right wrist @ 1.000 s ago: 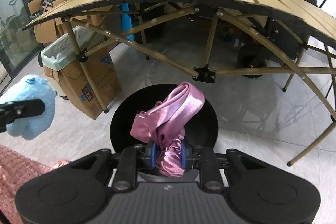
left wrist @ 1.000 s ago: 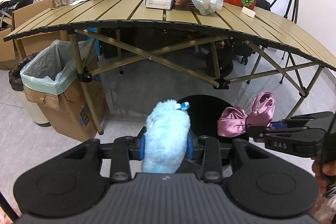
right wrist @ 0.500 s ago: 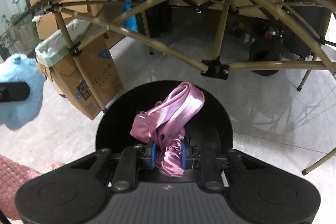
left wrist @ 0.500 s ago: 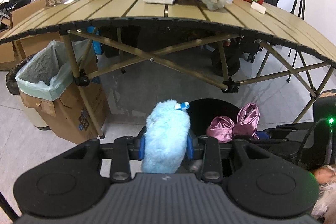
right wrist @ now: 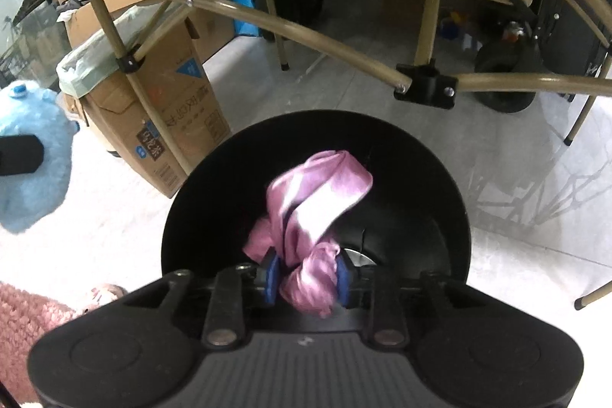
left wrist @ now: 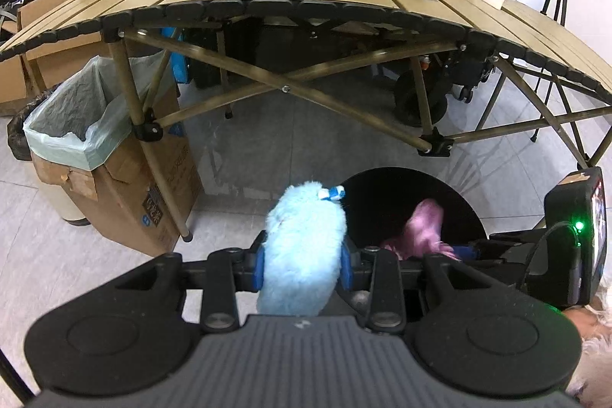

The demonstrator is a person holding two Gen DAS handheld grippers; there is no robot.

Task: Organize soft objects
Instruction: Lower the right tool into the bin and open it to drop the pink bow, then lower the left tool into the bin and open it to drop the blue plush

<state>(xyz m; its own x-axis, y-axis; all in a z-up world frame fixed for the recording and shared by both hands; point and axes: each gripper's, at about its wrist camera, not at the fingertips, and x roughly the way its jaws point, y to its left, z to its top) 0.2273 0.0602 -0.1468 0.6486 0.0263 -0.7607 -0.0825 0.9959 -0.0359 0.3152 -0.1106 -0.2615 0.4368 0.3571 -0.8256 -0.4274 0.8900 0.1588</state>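
The left gripper [left wrist: 302, 264] clamps a blue plush toy [left wrist: 304, 251]; the right gripper [right wrist: 308, 280], jaws just opening, has pink satin cloth [right wrist: 313, 209] between them above a black bin [right wrist: 440, 186].

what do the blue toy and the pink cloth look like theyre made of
Blue toy: plush with a fluffy, matte, fuzzy pile; likely synthetic fur.
Pink cloth: thin, glossy fabric with bright highlights along its soft folds; looks like satin, though whether silk or polyester cannot be told.

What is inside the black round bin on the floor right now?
Over the black bin hangs only the pink satin cloth, between the right gripper jaws, which have just been opening. The bin's bottom is dark and partly covered.
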